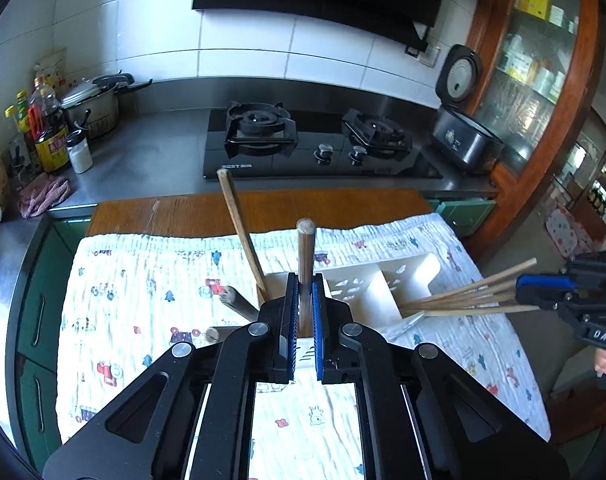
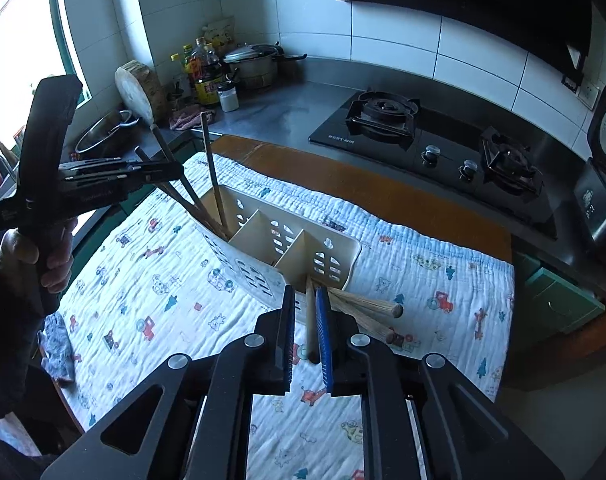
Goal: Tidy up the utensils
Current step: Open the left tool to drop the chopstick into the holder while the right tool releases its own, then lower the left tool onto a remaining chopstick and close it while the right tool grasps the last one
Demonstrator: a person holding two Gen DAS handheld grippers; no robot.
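My left gripper (image 1: 303,308), jaws clamped on a wooden handle (image 1: 305,264) standing upright in the end compartment of the white utensil caddy (image 2: 279,236). My right gripper (image 2: 305,320), jaws slightly parted around a bundle of chopsticks (image 1: 467,296), whose ends sit in the opposite end compartment. The caddy rests on a printed cloth (image 2: 163,300) covering the table.
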